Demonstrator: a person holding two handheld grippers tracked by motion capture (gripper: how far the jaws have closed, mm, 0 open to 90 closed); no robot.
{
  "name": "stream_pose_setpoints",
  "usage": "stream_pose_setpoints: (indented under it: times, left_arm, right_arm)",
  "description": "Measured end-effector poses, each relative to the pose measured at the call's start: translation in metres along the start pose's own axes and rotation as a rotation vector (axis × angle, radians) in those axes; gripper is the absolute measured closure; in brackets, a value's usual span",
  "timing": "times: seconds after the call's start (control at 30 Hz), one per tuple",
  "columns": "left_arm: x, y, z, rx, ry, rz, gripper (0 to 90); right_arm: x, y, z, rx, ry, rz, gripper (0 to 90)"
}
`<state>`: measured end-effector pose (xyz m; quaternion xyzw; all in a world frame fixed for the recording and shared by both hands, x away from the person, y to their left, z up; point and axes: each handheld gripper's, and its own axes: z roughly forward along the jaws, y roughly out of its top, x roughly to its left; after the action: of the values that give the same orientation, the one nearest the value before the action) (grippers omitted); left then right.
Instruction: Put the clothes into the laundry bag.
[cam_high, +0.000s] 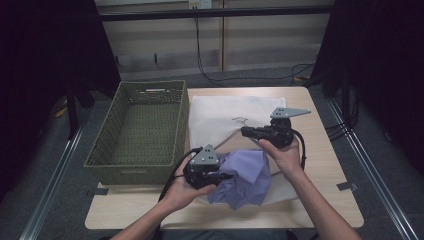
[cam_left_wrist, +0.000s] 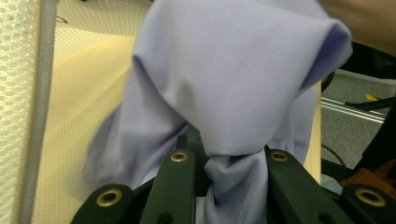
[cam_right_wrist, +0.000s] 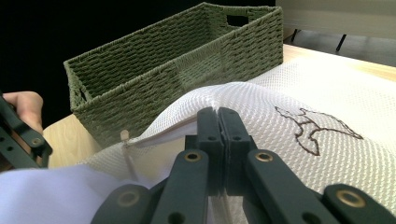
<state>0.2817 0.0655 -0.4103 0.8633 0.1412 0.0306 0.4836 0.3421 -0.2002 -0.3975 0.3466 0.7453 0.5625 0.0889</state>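
Nearest us, our left tool (cam_high: 220, 176) pinches a bunched lilac cloth (cam_high: 245, 177) above the tabletop's (cam_high: 325, 200) near edge. Our right tool (cam_right_wrist: 218, 122), jaws pressed together, grips the white mesh bag's (cam_right_wrist: 327, 154) edge. A green woven basket (cam_high: 137, 130) sits to the left.

You are not looking at any readable text, label, brand name or number in these views. The nearest thing to a sign is a small dark outline figure (cam_right_wrist: 317, 128) stitched on the white mesh bag (cam_right_wrist: 355, 102); in the right gripper view it is sitting just right of your right hand-held gripper (cam_right_wrist: 218, 116), whose jaws are pinching the bag's edge. It is showing no letters. In the high view the same mark (cam_high: 240, 120) is appearing as a thin scribble on the bag, too small to make out.
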Motion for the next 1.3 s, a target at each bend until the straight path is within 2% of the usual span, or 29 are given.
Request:
stream_pose_setpoints:
  times: [0.1, 0.3, 0.87, 1.1, 1.3]
  left_arm:
    - [0.002, 0.001, -0.001, -0.002, 0.005, 0.000, 80.7]
    - [0.011, 0.001, -0.002, -0.014, 0.025, -0.028, 80.8]
    - [0.027, -0.004, 0.025, 0.064, 0.071, -0.068, 80.6]
    - [0.037, -0.005, 0.034, 0.103, 0.110, -0.125, 80.6]
    - [0.037, -0.005, 0.041, 0.125, 0.134, -0.114, 80.4]
  right_arm:
    - [0.000, 0.000, 0.000, 0.002, 0.000, 0.003, 89.2]
    - [-0.001, 0.000, 0.000, 0.002, 0.003, 0.007, 89.2]
    - [-0.001, -0.001, -0.001, 0.004, 0.000, 0.006, 89.2]
    - [0.000, -0.001, -0.003, 0.006, 0.000, 0.008, 89.2]
    - [-0.001, -0.002, -0.004, 0.007, -0.004, 0.009, 89.2]
